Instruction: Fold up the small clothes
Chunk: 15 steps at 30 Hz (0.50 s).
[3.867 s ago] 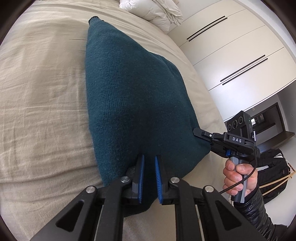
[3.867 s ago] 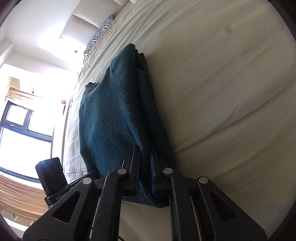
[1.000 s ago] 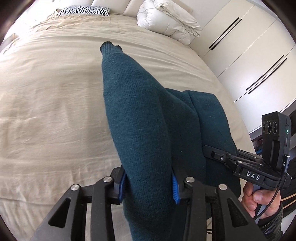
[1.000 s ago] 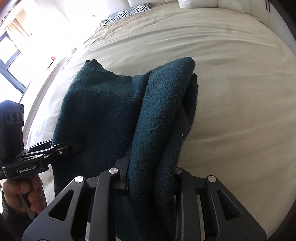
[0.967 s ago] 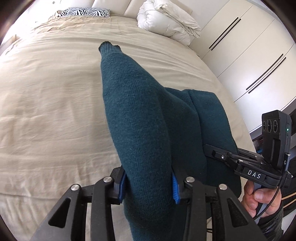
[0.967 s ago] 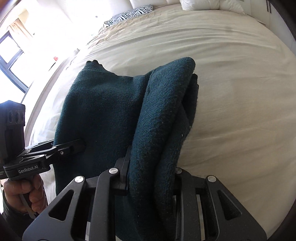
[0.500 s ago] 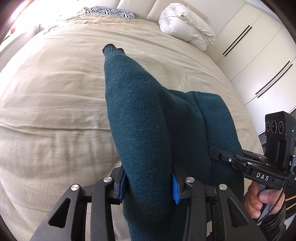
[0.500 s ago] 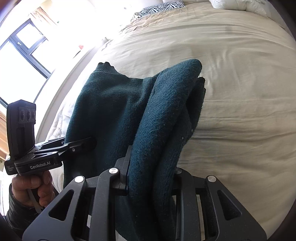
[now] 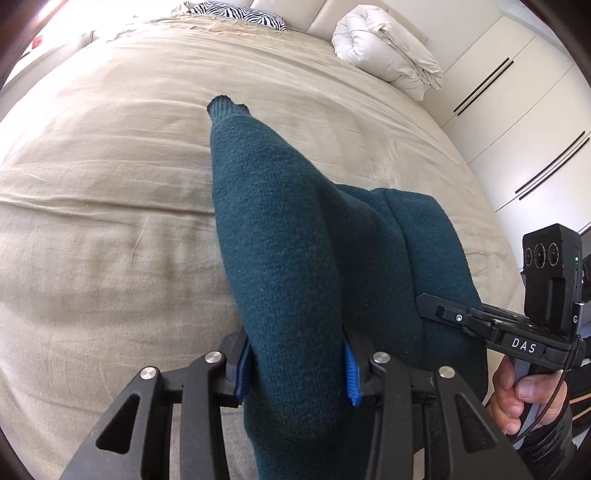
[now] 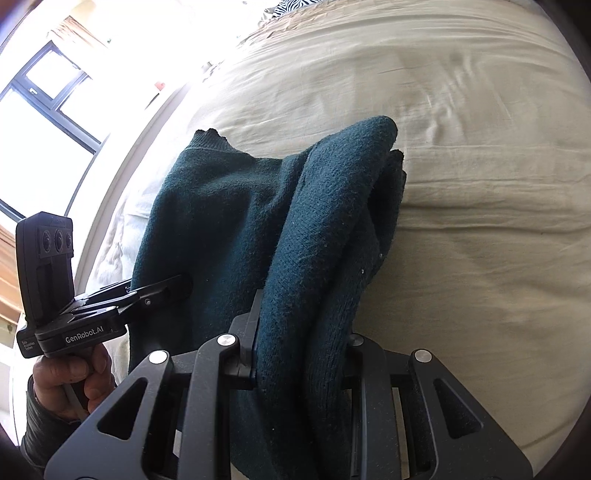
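A dark teal knit sweater (image 9: 288,240) hangs bunched over the beige bed (image 9: 110,184), its far cuff (image 9: 225,105) touching the sheet. My left gripper (image 9: 297,365) grips a thick fold of it between its blue pads (image 9: 351,369); its jaws are opening slightly while the pads still press the knit. My right gripper (image 10: 304,336) is shut on another doubled fold of the sweater (image 10: 221,221). In the left wrist view the right gripper (image 9: 443,314) reaches into the cloth's right side. In the right wrist view the left gripper (image 10: 173,286) does so at the left.
A rolled white duvet (image 9: 388,55) and a zebra pillow (image 9: 236,13) lie at the head of the bed. White wardrobe doors (image 9: 517,129) stand to the right, a bright window (image 10: 44,110) to the left. A hand (image 9: 524,398) holds each gripper handle.
Both grippers have carried the held sweater across the bed toward its head and a little lower. Nearly four seconds ago the sweater lay flatter on the sheet, held at its near edge.
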Available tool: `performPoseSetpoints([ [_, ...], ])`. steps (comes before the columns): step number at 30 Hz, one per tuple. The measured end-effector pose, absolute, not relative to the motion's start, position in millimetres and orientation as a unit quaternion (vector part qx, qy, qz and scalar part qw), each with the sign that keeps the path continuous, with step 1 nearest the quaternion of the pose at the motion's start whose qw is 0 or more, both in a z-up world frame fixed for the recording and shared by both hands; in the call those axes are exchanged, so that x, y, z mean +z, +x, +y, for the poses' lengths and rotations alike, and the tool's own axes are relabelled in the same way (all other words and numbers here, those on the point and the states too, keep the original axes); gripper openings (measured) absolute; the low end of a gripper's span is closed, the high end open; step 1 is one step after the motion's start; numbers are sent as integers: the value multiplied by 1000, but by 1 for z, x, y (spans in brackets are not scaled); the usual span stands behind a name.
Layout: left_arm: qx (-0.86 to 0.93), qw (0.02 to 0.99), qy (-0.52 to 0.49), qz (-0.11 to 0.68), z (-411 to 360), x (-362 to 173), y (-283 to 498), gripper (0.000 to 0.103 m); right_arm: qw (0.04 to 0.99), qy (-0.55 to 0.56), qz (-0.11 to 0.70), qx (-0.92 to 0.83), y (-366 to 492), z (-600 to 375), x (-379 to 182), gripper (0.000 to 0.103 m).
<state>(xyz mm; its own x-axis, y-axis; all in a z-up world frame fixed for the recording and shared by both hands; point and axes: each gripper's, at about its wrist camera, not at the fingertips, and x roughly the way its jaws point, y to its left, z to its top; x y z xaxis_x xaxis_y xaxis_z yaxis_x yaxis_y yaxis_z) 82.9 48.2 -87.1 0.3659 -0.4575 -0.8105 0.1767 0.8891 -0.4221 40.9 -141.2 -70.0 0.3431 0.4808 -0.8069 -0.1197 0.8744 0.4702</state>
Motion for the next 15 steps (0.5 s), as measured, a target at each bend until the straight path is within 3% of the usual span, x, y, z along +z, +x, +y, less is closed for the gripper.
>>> performPoseSetpoints([
  [10,-220,803,-180,523,68,-114,82,58,763,274,539,226,49,-174,-118,31],
  [15,-240,795,-211,516,80,-124,80,60,718,372,524,266,44,-197,-142,34],
])
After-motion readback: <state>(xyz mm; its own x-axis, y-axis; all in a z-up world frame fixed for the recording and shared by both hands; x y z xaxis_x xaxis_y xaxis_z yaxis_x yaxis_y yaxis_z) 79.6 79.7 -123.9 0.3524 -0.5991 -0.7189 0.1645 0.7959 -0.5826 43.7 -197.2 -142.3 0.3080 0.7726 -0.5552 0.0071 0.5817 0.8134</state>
